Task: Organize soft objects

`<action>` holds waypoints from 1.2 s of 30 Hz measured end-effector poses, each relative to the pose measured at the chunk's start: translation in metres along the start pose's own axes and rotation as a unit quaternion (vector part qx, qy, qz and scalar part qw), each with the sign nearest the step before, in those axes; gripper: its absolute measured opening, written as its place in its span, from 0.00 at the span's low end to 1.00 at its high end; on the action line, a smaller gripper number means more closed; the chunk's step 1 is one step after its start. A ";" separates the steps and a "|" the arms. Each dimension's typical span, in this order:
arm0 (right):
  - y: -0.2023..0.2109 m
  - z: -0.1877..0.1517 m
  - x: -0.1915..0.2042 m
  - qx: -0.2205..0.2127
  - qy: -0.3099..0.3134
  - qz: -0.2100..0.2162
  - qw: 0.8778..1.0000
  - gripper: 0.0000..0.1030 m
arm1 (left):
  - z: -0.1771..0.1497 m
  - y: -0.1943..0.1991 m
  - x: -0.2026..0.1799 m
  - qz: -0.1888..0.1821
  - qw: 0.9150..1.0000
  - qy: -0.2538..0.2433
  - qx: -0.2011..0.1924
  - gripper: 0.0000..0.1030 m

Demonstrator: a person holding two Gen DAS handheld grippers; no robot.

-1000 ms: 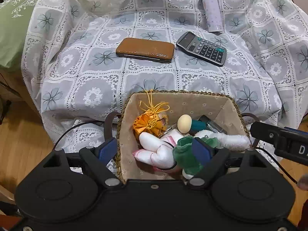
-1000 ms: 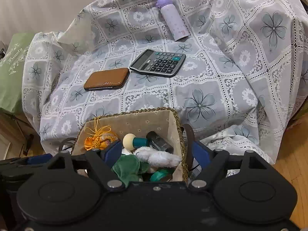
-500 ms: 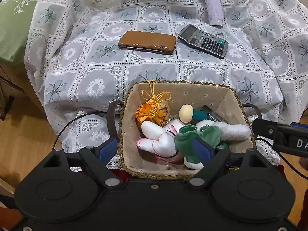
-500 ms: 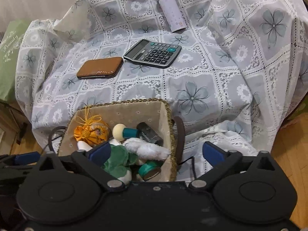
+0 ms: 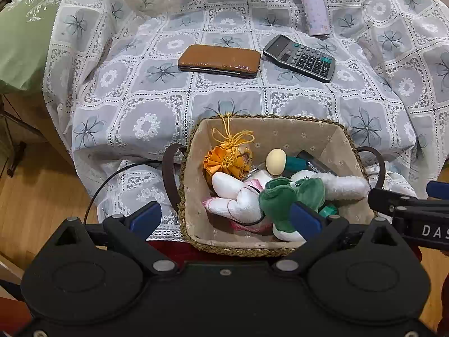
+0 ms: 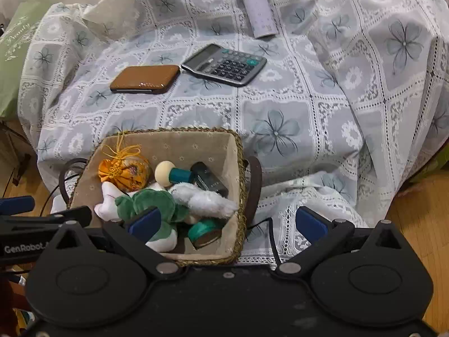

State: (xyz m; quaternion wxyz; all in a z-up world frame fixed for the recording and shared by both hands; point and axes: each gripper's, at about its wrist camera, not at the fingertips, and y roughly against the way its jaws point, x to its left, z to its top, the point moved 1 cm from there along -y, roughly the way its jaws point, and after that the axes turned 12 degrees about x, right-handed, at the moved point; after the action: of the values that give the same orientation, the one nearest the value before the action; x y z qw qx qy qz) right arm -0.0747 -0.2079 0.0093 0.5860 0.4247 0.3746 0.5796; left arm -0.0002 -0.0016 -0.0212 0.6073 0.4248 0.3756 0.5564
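A woven basket point(image 5: 269, 118) point(image 6: 168, 129) with a beige lining holds an orange pouch point(image 5: 227, 163), a white plush point(image 5: 238, 196), a green plush point(image 5: 286, 196) and a white fluffy toy point(image 6: 204, 199). My left gripper point(image 5: 226, 220) is over the basket's left wall and dark handle point(image 5: 168, 174). Its jaws are opening, and the pads touch neither. My right gripper point(image 6: 228, 223) stands wide open astride the right wall and handle point(image 6: 254, 185), also clear of them.
A peg doll point(image 5: 276, 161), a dark case and a teal roll point(image 6: 204, 230) also lie in the basket. Behind it on the flowered cloth are a brown case point(image 5: 219, 61), a calculator point(image 5: 300, 57) and a purple bottle point(image 5: 313, 5). A green cushion point(image 5: 25, 33) lies left, above wooden floor point(image 5: 42, 196).
Both grippers' jaws have spread, the right first and then the left. The basket now sits a little farther from both cameras, and its near rim has come into view.
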 end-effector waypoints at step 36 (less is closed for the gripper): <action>-0.010 -0.002 -0.003 0.036 -0.029 -0.001 0.999 1.00 | -0.003 -0.007 0.003 -0.005 0.999 0.005 0.035 0.92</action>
State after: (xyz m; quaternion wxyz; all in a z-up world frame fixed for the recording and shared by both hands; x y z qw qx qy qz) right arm -0.0732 -0.2108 -0.0014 0.5815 0.4619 0.3783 0.5526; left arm 0.0001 0.0011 -0.0284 0.5933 0.4411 0.3999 0.5418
